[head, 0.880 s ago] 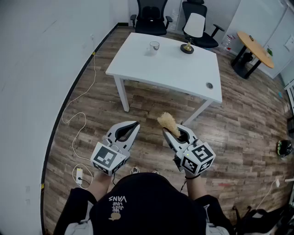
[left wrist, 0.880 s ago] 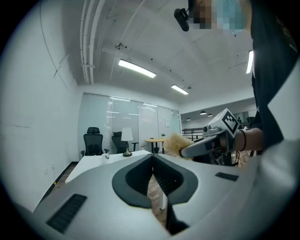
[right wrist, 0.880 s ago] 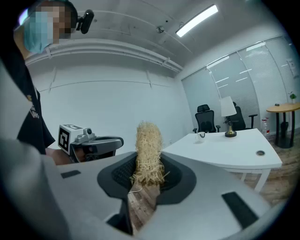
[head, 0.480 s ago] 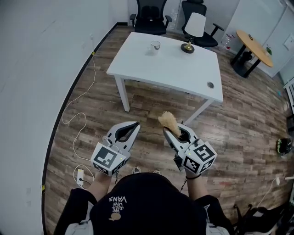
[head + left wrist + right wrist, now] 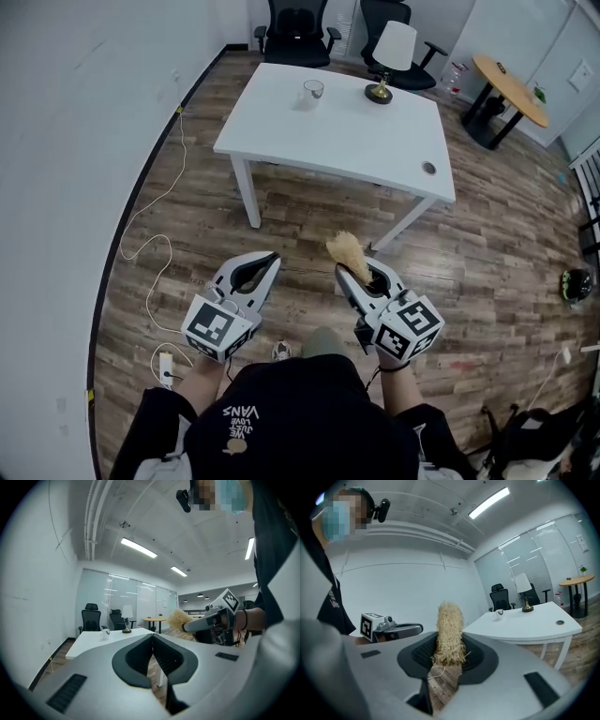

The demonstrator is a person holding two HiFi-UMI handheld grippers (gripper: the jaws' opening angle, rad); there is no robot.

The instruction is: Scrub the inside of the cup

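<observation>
What looks like a trouser leg (image 5: 322,341) now shows at 6 o'clock, between the left gripper (image 5: 269,262) and the right gripper (image 5: 353,273); the white table (image 5: 347,131), its cup (image 5: 312,90) and the chairs (image 5: 289,28) sit slightly nearer 12 o'clock in the head view.

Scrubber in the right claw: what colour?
Straw yellow scrubber, clearest in the right gripper view.

Two grippers are in view, the left gripper (image 5: 271,259) and the right gripper (image 5: 360,273), along with one straw-coloured scrubber (image 5: 344,250). There is one white table (image 5: 337,136), one cup (image 5: 312,91), one lamp (image 5: 395,45) and one round wooden table (image 5: 509,86). The black office chairs (image 5: 293,23) (image 5: 419,77) number two.
</observation>
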